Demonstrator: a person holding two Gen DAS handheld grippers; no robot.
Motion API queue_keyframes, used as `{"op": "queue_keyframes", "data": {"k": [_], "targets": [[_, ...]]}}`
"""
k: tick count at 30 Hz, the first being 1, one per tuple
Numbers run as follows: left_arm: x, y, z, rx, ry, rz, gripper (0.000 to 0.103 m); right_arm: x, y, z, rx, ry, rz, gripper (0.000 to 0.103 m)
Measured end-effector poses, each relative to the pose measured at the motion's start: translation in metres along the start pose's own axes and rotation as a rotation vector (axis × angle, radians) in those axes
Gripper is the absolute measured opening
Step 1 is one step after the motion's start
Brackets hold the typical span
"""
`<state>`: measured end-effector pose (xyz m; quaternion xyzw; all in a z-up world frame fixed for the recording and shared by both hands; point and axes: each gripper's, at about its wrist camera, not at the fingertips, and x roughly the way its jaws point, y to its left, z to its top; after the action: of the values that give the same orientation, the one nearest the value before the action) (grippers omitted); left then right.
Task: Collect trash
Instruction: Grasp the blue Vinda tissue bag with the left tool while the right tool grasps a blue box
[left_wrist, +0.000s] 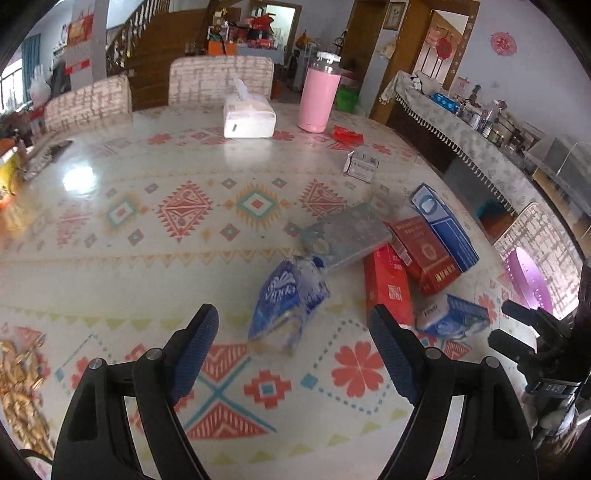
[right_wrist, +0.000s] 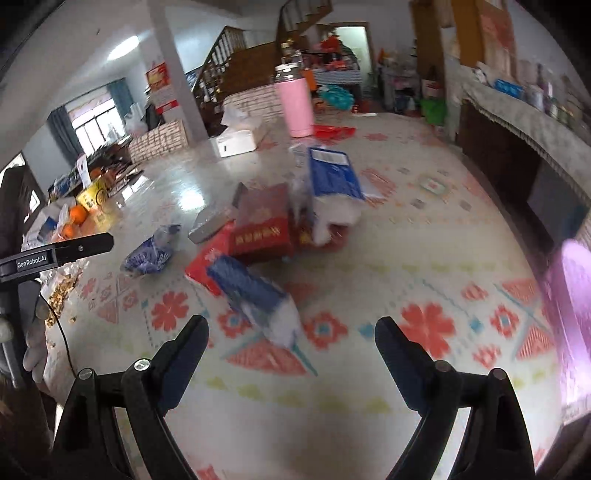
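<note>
L gripper (left_wrist: 293, 328): jaws apart, empty, above the wrapper (left_wrist: 286, 306).
R gripper (right_wrist: 291, 338): jaws apart, empty, near the blue pack (right_wrist: 258, 295).
Trash: we see boxes (left_wrist: 424, 251) heaped mid-table (left_wrist: 110, 229).
Risk: we judge the crinkly wrapper may slip from the pads; a clumsy grab could scatter the heap.

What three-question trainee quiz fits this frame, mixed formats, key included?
1. True or false: the left gripper has its jaws shut on the blue plastic wrapper.
2. Which stands upright at the table's far side? A) pink bottle B) red carton C) grey box
3. Fill in: the right gripper holds ____.

Key: 1 false; 2 A; 3 nothing.
</note>
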<state>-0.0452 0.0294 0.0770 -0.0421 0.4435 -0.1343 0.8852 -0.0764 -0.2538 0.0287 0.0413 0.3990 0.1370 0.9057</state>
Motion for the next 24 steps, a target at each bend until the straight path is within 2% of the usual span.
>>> {"op": "queue_keyframes", "data": {"k": [4,10,12,13,14,15,16,17,18,20,22,24], "targets": [[0.025,0.001,0.009,0.017,0.015,0.024,0.083,0.022,0.013,0.016,-0.057,0.019,-0.011,0.094],[0.055,-0.004,0.005,0.060,0.075,0.042,0.083,0.046,0.024,0.020,-0.098,0.055,-0.018,0.094],[0.057,-0.006,0.004,0.072,0.070,0.080,0.083,0.049,0.027,0.020,-0.109,0.054,-0.023,0.089],[0.058,-0.007,0.003,0.074,0.067,0.089,0.082,0.049,0.028,0.020,-0.113,0.055,-0.023,0.083],[0.058,-0.007,0.003,0.071,0.067,0.077,0.078,0.050,0.029,0.020,-0.114,0.057,-0.021,0.077],[0.056,-0.007,0.002,0.072,0.069,0.067,0.056,0.050,0.029,0.019,-0.113,0.059,-0.018,0.072],[0.057,-0.008,0.001,0.076,0.084,0.061,0.030,0.050,0.030,0.018,-0.112,0.062,-0.016,0.062],[0.056,-0.008,0.000,0.078,0.087,0.072,0.030,0.050,0.030,0.016,-0.112,0.065,-0.017,0.053],[0.054,-0.008,-0.001,0.076,0.076,0.080,0.029,0.050,0.031,0.015,-0.110,0.071,-0.013,0.049],[0.047,-0.009,-0.001,0.071,0.066,0.066,0.025,0.048,0.031,0.012,-0.102,0.076,0.002,0.033],[0.037,-0.009,-0.004,0.060,0.049,0.050,0.021,0.045,0.030,0.009,-0.091,0.079,0.018,0.026],[0.027,-0.011,-0.006,0.057,0.029,0.048,0.016,0.042,0.029,0.007,-0.081,0.075,0.031,0.024]]}}
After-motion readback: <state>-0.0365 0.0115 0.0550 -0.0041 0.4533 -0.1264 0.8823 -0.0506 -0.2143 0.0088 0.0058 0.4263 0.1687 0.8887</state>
